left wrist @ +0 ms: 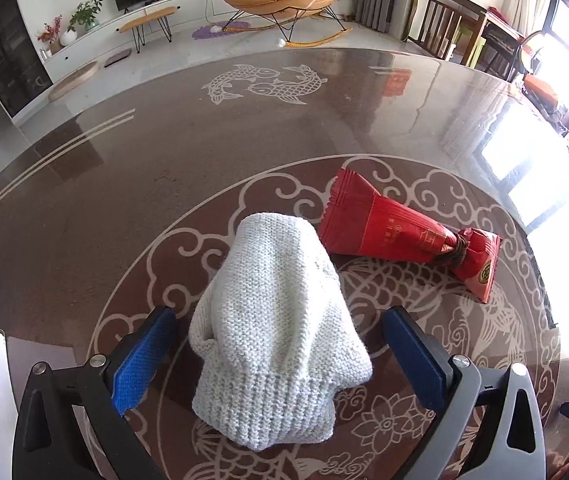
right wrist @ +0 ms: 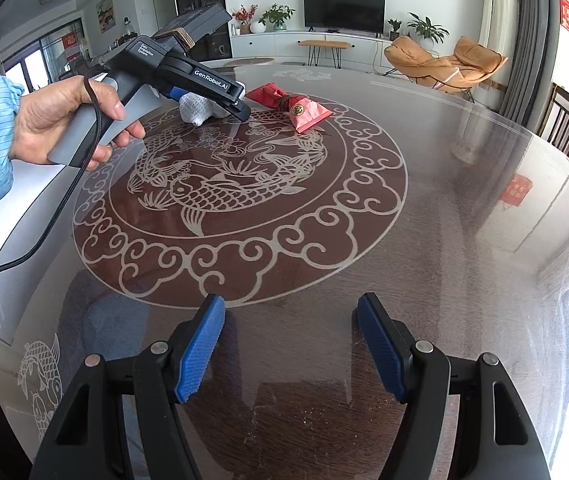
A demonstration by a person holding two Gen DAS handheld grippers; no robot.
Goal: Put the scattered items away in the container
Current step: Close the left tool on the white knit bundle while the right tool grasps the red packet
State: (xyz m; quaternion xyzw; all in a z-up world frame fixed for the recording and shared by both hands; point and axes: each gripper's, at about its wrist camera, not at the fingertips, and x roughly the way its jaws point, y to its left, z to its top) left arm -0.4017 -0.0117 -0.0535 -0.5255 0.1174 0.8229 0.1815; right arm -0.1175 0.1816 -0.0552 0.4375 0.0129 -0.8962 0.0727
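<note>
Your left gripper (left wrist: 280,344) stands wide open, its blue pads on either side of the white knitted wool hat (left wrist: 280,320) but clear of it: you are at the grasp step. The red foil packet (left wrist: 404,236) lies just beyond, to its right. Close on the hat next. Your right gripper (right wrist: 290,344) hovers wide and empty over the glass-topped round table (right wrist: 464,240). No container shows.

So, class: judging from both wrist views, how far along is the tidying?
Nothing looks put away: no container is in view. In hand: the open left gripper straddles the white knitted hat, not yet squeezed. Left: the hat, the red packet, while the right gripper hangs open, holding nothing.
</note>
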